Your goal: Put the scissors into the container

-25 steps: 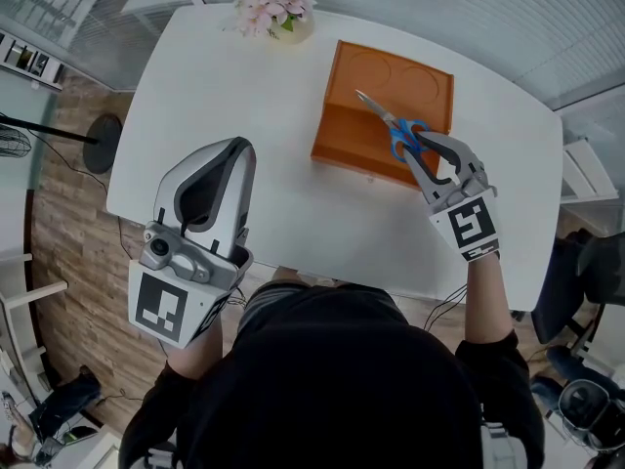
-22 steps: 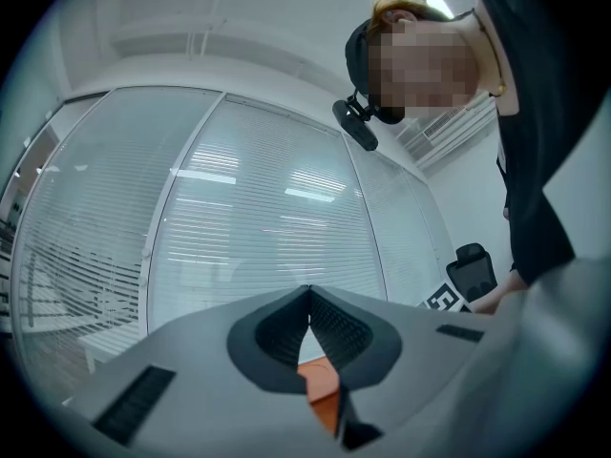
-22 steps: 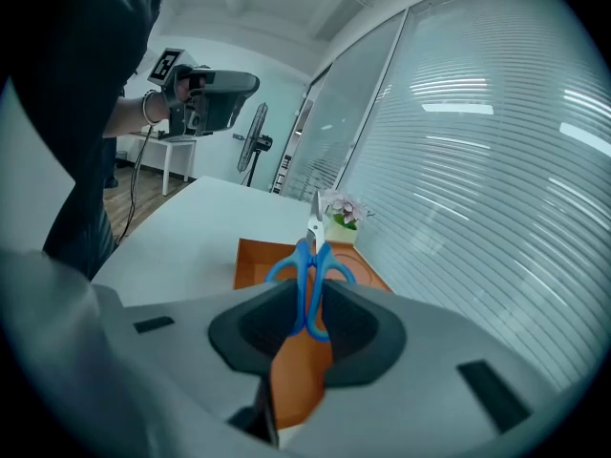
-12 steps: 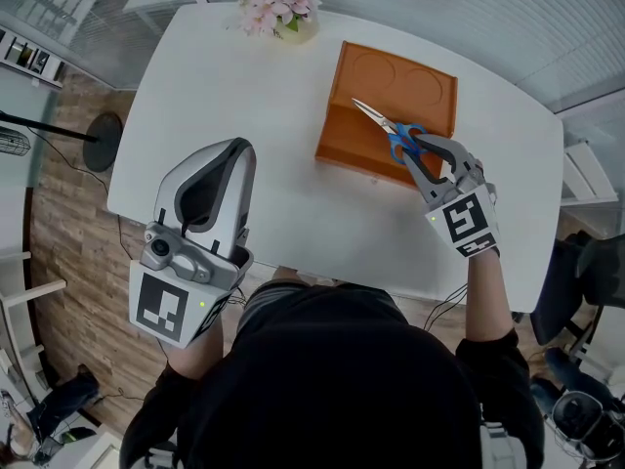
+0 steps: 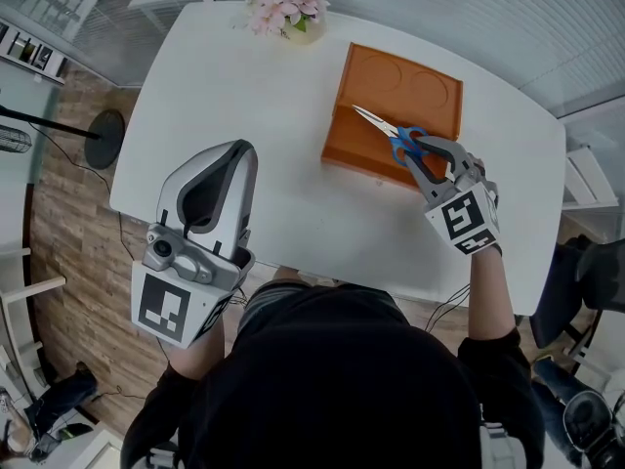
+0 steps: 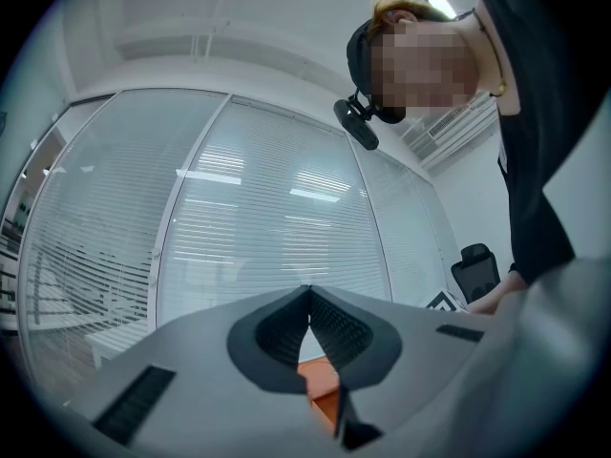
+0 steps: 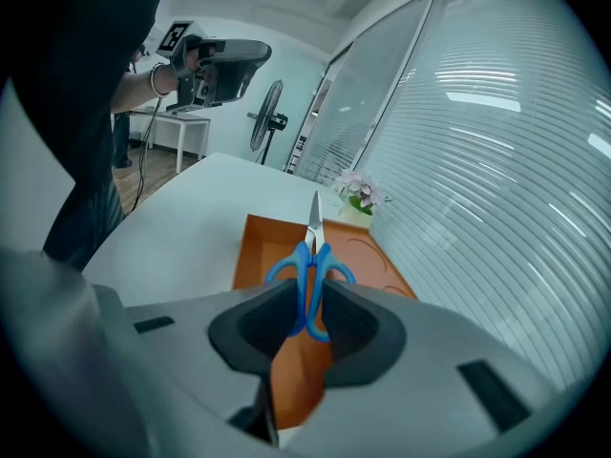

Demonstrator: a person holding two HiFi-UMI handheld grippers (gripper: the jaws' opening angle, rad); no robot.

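Blue-handled scissors (image 5: 396, 137) (image 7: 310, 273) hang in the air over the orange container (image 5: 420, 91) (image 7: 357, 253), blades closed and pointing toward the flowers. My right gripper (image 5: 422, 154) (image 7: 306, 315) is shut on their handles, just above the container's near wall. My left gripper (image 5: 217, 186) (image 6: 308, 327) is raised near the table's front left corner, jaws shut with nothing between them. In the left gripper view it points up at the window blinds, with only a sliver of the container (image 6: 323, 393) showing.
The white round-cornered table (image 5: 244, 106) holds a small pot of pink flowers (image 5: 285, 6) at its far edge. A standing fan (image 5: 59, 133) is on the wooden floor at left. Office chairs (image 5: 591, 281) stand at right.
My right gripper and the scissors have shifted slightly right and nearer the container's near wall. The left gripper has stayed put.
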